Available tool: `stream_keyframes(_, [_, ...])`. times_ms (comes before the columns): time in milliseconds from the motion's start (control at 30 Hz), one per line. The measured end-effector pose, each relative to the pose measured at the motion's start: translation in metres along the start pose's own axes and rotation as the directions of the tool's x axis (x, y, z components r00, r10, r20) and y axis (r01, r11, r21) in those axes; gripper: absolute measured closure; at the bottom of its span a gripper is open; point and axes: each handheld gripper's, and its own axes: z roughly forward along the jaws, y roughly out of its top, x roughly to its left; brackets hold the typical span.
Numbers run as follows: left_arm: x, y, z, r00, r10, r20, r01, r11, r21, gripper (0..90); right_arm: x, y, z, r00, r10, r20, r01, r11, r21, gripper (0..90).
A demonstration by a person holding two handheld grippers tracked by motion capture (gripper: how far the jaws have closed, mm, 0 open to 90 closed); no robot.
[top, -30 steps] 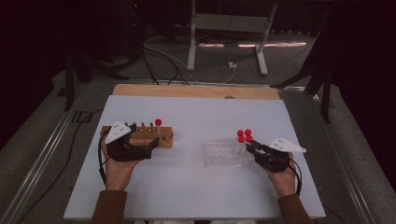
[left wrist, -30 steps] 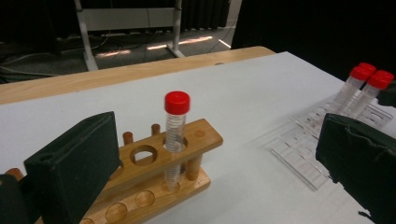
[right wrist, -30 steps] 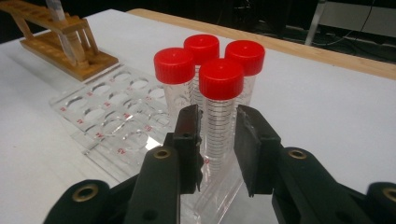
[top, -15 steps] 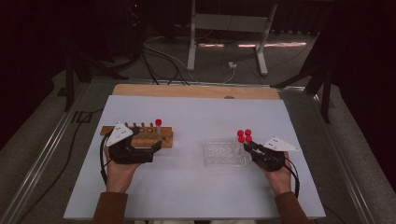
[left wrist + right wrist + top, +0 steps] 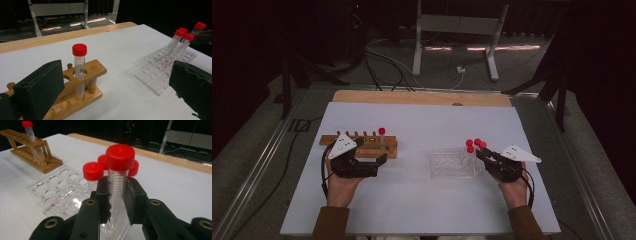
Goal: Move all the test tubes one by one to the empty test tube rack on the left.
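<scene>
No brand or readable label is showing anywhere. The tube (image 5: 119,182) in the right gripper (image 5: 117,195) is carrying black graduation lines, no digits legible; the clear rack (image 5: 57,195) is showing small red marks beside its wells, too blurred to read.

The right gripper's jaws are closing narrowly on that red-capped tube, holding it upright at the clear rack's right end, just beside three other capped tubes (image 5: 473,145). The tube's lower end is being hidden by the jaws, so I cannot tell whether it is seated in a well.

The left gripper (image 5: 362,162) is sitting with jaws wide apart and nothing between them, just in front of the wooden rack (image 5: 82,87). One red-capped tube (image 5: 79,67) is standing upright in that rack, whose left end is being cut off behind the jaw.
</scene>
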Motion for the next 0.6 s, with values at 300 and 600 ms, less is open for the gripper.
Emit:
stream_keyframes(300, [0.0,0.0,0.0,0.9999,-0.013,0.001,0.013,0.9999,0.0,0.5,0.0,0.016,-0.018,0.9998,0.007,0.018,-0.005,0.998,-0.061,74.9])
stream_keyframes(600, [-0.016,0.013,0.001,0.999,0.027,0.036,-0.027,0.9996,0.007,0.6,0.004,0.03,-0.029,0.9991,0.026,-0.035,-0.029,0.997,-0.075,74.9])
